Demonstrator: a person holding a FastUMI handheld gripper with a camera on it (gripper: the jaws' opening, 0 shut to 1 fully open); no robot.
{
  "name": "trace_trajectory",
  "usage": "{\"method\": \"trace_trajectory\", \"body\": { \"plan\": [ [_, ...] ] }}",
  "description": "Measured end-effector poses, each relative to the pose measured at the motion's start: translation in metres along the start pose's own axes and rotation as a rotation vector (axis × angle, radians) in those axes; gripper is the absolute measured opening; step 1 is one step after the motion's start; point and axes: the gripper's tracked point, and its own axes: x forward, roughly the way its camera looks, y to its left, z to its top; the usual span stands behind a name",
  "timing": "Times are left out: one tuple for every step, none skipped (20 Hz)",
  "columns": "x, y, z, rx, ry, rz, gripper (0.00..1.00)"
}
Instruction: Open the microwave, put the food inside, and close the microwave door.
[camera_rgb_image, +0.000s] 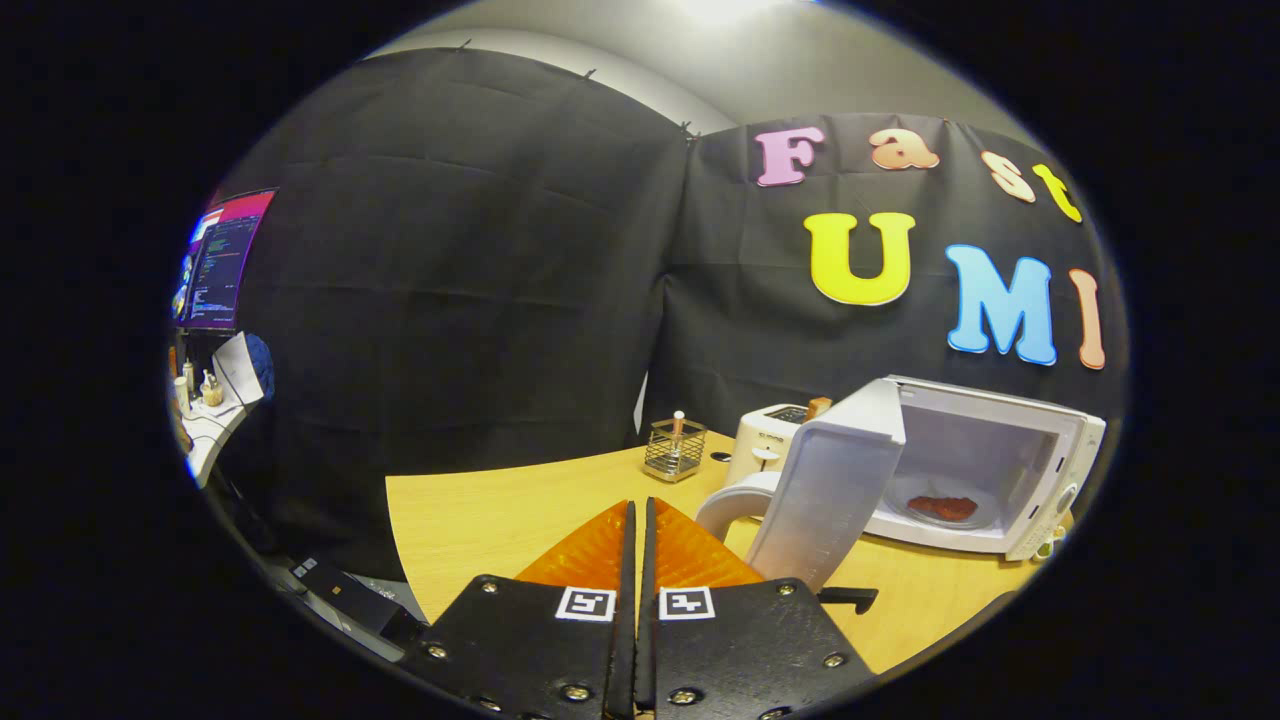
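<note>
Gripper view shows my gripper (640, 520) with its 2 fingers pressed together, nothing between them, pointing across the wooden table (480, 520). The microwave (1000, 470) sits beyond and to the right of my fingers, its door (835, 480) swung wide open toward me, and the food (942, 507) already lies on the plate inside. What remains, I judge, is closing the door. The risk is in the push: if I meet the door's near edge at a slant, my closed tips could slip off it, or shove the whole oven back toward the toaster (765, 440) behind it. A white kettle (735, 505) stands just beside the door's lower edge, between it and my fingers, and a careless sweep could knock it.
</note>
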Motion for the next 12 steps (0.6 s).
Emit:
{"method": "trace_trajectory", "body": {
  "plan": [
    [-0.005, -0.003, -0.001, 0.013, 0.010, 0.003, 0.02],
    [-0.009, -0.007, -0.001, 0.018, 0.015, 0.013, 0.02],
    [-0.014, -0.012, -0.003, 0.011, 0.019, 0.019, 0.02],
    [-0.019, -0.018, -0.004, 0.003, 0.025, 0.017, 0.02],
    [-0.023, -0.023, -0.006, -0.010, 0.030, 0.007, 0.02],
    [-0.028, -0.030, -0.008, -0.023, 0.039, -0.007, 0.02],
    [-0.033, -0.036, -0.009, -0.026, 0.047, -0.021, 0.02],
    [-0.038, -0.043, -0.009, -0.026, 0.051, -0.035, 0.02],
    [-0.042, -0.051, -0.007, -0.017, 0.048, -0.058, 0.02],
    [-0.045, -0.063, -0.005, -0.014, 0.043, -0.087, 0.02],
    [-0.048, -0.077, -0.004, -0.020, 0.042, -0.123, 0.02],
    [-0.050, -0.093, -0.005, -0.032, 0.038, -0.163, 0.02]
  ]
}}
